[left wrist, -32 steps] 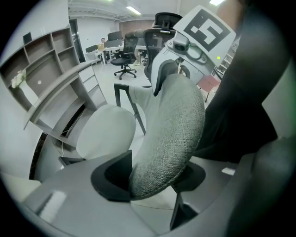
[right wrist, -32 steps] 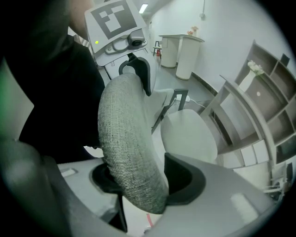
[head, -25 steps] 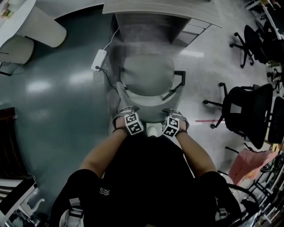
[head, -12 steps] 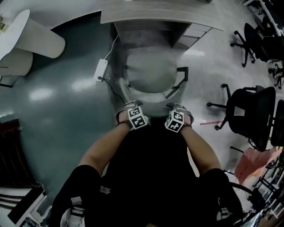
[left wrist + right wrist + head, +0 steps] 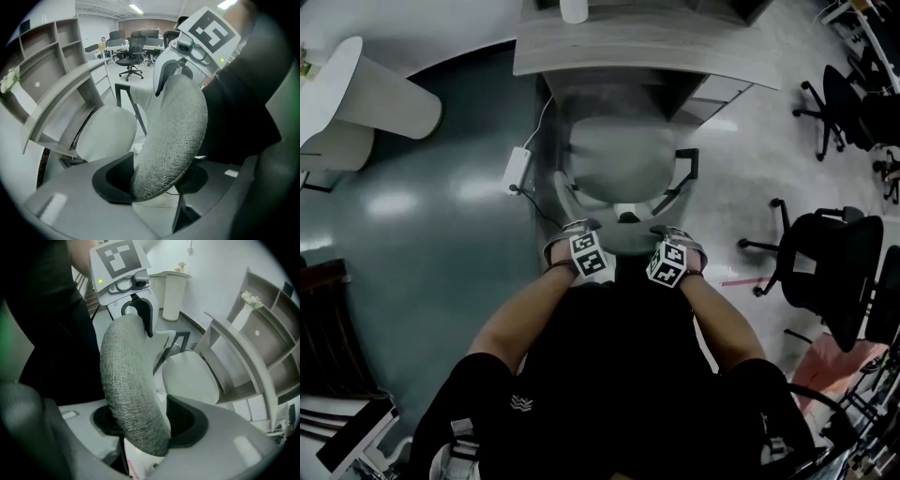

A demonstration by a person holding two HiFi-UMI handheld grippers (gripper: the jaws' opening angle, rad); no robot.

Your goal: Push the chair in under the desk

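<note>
A grey office chair (image 5: 617,157) stands with the front of its seat under the pale wooden desk (image 5: 628,42). Its woven grey backrest (image 5: 171,136) is nearest me, and both grippers hold its top edge. My left gripper (image 5: 578,228) is shut on the left part of the backrest, whose fabric fills the gap between the dark pads (image 5: 110,180). My right gripper (image 5: 664,232) is shut on the right part of the backrest (image 5: 131,380) in the same way. In each gripper view the other gripper's marker cube shows across the backrest.
A white power strip (image 5: 517,169) with its cable lies on the floor left of the chair. Black office chairs (image 5: 830,258) stand to the right. A white round pedestal table (image 5: 380,89) is at the far left. A white cup (image 5: 574,9) stands on the desk.
The chair has rolled forward, its seat now farther under the desk. Both grippers have gone forward with the backrest, still holding it.
</note>
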